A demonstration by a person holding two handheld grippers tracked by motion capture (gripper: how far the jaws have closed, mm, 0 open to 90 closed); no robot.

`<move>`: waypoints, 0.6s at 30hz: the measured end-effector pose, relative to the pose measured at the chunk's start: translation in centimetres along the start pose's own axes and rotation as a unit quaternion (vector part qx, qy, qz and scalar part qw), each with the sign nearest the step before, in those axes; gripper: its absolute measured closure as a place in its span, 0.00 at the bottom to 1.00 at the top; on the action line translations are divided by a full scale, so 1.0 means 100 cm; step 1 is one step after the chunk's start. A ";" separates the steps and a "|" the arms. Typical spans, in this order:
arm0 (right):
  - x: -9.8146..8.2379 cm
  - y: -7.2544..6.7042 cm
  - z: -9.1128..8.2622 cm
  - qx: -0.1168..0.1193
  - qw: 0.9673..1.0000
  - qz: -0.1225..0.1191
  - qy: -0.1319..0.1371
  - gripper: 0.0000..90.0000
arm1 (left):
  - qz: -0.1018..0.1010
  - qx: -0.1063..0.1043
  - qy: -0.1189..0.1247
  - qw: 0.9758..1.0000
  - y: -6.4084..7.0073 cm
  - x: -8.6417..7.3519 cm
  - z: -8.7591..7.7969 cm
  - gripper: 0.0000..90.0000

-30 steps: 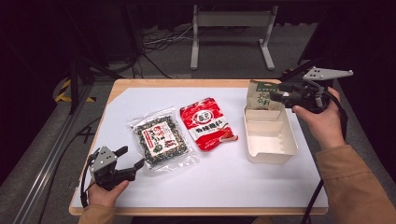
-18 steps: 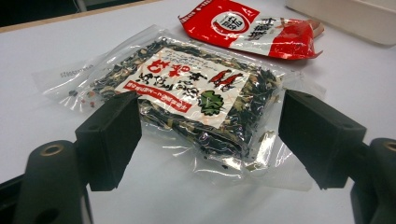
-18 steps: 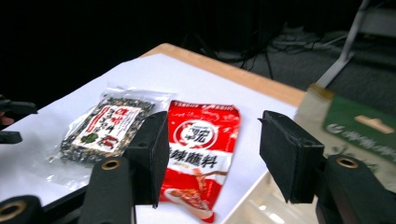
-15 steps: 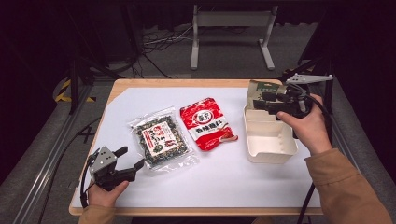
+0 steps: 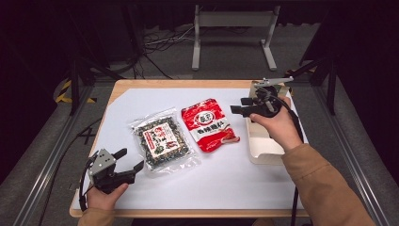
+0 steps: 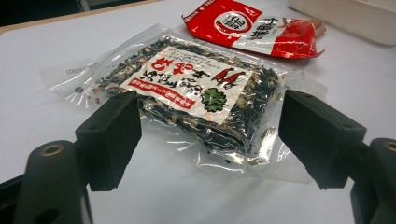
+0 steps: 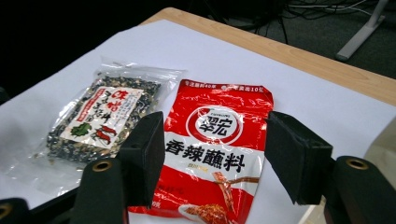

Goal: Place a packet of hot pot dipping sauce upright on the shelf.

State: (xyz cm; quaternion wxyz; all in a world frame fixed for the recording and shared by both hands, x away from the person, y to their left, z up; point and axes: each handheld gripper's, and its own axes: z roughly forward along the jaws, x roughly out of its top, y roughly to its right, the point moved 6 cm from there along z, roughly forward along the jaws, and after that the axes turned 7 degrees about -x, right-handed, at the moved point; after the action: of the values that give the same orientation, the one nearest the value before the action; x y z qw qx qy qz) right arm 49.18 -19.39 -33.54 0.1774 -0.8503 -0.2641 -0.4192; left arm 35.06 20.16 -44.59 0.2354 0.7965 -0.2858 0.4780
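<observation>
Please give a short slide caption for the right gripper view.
Open right tool aimed at the red sachet, clear spice bag beside it.

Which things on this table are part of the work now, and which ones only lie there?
In the work:
- red sachet, framed by the open right hand-held gripper
- white tray

Only lying there:
- clear packet of dark mix
- left hand-held gripper, open, idle
</observation>
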 end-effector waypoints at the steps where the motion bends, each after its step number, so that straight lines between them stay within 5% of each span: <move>1: 0.000 0.000 0.005 -0.002 1.000 -0.001 -0.004 0.43 | -0.003 0.000 0.001 1.000 0.000 -0.001 -0.001 0.24; 18: 0.000 0.006 0.070 -0.013 0.999 0.016 -0.034 0.41 | -0.010 0.014 0.000 1.000 -0.001 -0.008 -0.013 0.24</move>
State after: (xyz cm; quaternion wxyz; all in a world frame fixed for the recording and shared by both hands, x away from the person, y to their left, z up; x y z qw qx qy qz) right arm 53.92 -16.23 -37.74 0.1643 -0.8702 -0.2510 -0.3908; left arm 34.02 21.21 -44.72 0.2288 0.8029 -0.2709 0.4792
